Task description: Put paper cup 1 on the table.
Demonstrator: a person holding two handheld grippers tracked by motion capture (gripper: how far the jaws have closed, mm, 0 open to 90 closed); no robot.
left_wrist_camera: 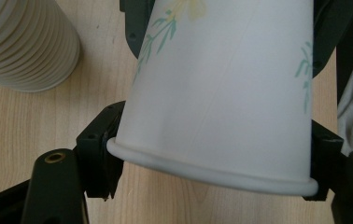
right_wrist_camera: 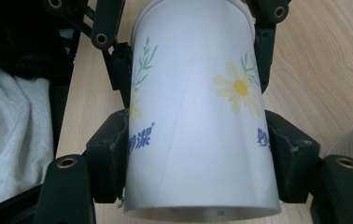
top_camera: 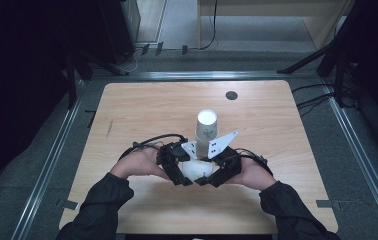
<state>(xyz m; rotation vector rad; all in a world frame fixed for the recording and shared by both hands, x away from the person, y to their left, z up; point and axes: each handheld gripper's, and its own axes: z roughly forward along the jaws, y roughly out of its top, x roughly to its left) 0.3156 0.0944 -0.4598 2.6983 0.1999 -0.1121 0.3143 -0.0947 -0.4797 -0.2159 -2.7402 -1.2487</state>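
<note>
At the near middle of the counter (top_camera: 142,107), just before the cup stack (top_camera: 206,129), one paper cup (right_wrist_camera: 198,116) is clenched by both the left gripper (left_wrist_camera: 212,172) and the right gripper (right_wrist_camera: 198,163), so its thin wall could be crushed if squeezed harder.

Overhead camera is looking down at me; my two jaw cameras are facing, very close (from opposite ends), the cup (left_wrist_camera: 221,93) between my jaws.

Dark long sleeves (top_camera: 102,202) are worn on both forearms, and two matte black angular grippers (top_camera: 177,162) with brass-ringed screw holes, black looping cables (top_camera: 149,140) and pale grey three-cornered top plates (top_camera: 222,142) are noted.
</note>
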